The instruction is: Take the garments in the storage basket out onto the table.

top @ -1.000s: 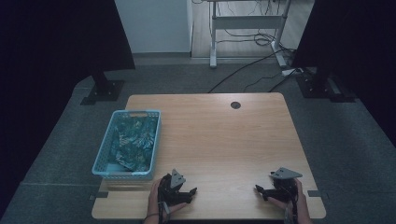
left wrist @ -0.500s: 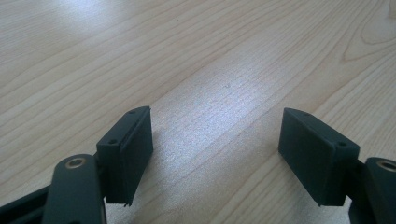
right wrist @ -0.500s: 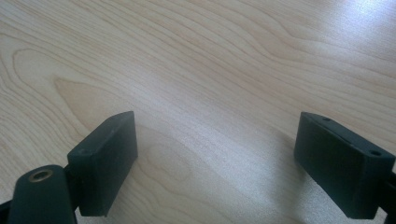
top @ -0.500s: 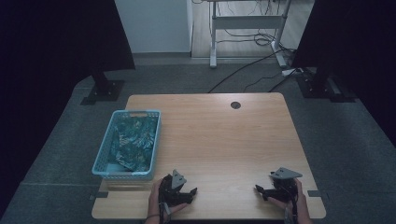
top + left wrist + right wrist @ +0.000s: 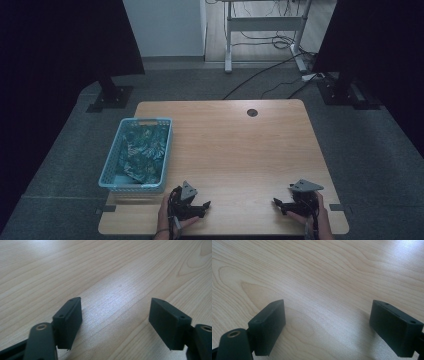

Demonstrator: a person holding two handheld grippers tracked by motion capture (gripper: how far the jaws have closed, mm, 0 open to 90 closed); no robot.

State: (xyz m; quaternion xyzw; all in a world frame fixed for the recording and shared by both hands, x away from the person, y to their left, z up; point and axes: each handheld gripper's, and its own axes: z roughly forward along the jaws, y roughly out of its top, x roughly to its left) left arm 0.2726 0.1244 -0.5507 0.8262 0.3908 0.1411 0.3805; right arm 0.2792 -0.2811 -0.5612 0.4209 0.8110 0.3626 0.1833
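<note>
cloth (image 5: 142,152) half-hidden in basket (image 5: 111,170), pattern unclear

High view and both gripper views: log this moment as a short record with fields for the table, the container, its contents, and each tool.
table: light wooden table with a round dark cable hole near its far edge
container: light blue plastic lattice basket at the table's left side
contents: crumpled green patterned cloth inside the basket
left tool: near the front edge, right of the basket, jaws apart, nothing between them
right tool: near the front right, jaws apart, bare wood between them
</note>
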